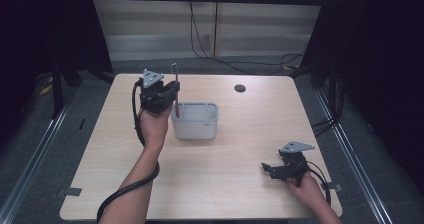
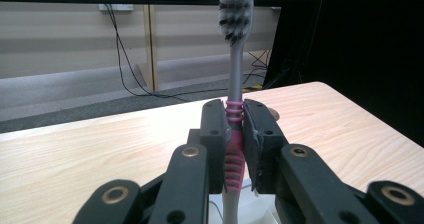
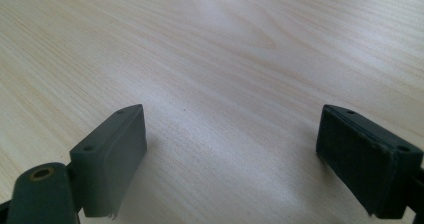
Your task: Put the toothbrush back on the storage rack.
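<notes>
- In the high view, our left claw (image 1: 172,91) sits left of centre in the frame, raised over the left end of a grey-white caddy (image 1: 195,120) that stands on the tabletop (image 1: 240,134).
- That claw is clamped on a toothbrush (image 1: 175,86), which stands upright with its bristles at the top and its lower end reaching down at the caddy's left end.
- In the left gripper view, the toothbrush (image 2: 235,109) runs up the middle of the frame; both pads press the pink ribbed part of its grey handle, and the black-and-white bristle head reaches the top edge.
- Our right claw (image 1: 268,170) lies in the lower right of the high view, low over the tabletop and well apart from the caddy.
- In the right gripper view, its jaws stand wide at the lower left and lower right, with bare wood grain (image 3: 225,84) between them.
</notes>
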### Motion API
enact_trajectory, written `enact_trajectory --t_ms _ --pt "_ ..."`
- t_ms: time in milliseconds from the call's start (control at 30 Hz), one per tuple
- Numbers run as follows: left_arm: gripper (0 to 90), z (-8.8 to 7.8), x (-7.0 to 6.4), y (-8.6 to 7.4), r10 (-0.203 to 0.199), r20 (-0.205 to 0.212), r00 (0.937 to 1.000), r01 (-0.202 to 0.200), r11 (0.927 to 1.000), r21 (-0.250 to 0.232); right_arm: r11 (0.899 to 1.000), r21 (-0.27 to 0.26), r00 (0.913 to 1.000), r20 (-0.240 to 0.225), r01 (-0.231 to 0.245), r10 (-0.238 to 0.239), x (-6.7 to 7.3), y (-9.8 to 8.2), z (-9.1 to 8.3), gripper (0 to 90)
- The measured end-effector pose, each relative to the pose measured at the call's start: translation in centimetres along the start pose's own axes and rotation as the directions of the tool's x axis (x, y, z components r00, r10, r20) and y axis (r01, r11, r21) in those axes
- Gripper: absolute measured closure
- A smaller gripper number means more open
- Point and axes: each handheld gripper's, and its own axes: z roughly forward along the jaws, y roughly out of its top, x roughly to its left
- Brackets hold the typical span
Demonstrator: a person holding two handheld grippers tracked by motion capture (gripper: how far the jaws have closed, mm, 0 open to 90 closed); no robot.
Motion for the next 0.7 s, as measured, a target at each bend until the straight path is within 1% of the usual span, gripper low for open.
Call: enact_trajectory --t_ms 67,200,267,400,433,600,633,700 --pt "80.2 0.1 0.0 -0.2 0.003 -0.004 1.0000 -0.003 1.0000 0.004 1.000 0.004 1.0000 0.001 -0.006 0.006 0.0 0.0 0.0 12.0" --pt "80.1 0.2 0.0 -0.6 0.000 -0.007 1.0000 0.000 1.0000 0.008 1.000 0.000 1.0000 0.000 0.000 0.000 0.0 0.0 0.0 12.0" --pt "80.1 0.3 0.0 -0.8 -0.010 -0.009 0.9999 0.010 0.9999 0.000 1.000 0.000 1.0000 0.000 0.000 0.000 0.0 0.0 0.0 12.0" --pt "80.1 0.3 0.1 -1.1 -0.008 -0.011 0.9999 0.008 1.0000 0.002 1.000 0.000 1.0000 0.000 0.000 0.000 0.0 0.0 0.0 12.0" --pt "80.1 0.3 0.1 -1.2 -0.002 -0.011 0.9999 0.002 1.0000 0.008 1.000 0.000 1.0000 0.000 0.000 0.000 0.0 0.0 0.0 12.0" --pt "80.1 0.3 0.2 -1.6 -0.008 -0.017 0.9998 0.009 1.0000 0.004 1.000 0.000 1.0000 0.000 0.000 0.000 0.0 0.0 0.0 12.0" --pt "80.0 0.3 0.2 -1.6 -0.006 -0.016 0.9998 0.006 1.0000 0.006 1.000 0.004 1.0000 0.000 -0.006 0.006 0.0 0.0 0.0 12.0" --pt "80.1 0.4 0.3 -1.8 -0.007 -0.019 0.9998 0.007 0.9999 0.008 1.000 0.001 1.0000 0.000 -0.001 0.001 0.0 0.0 0.0 12.0"
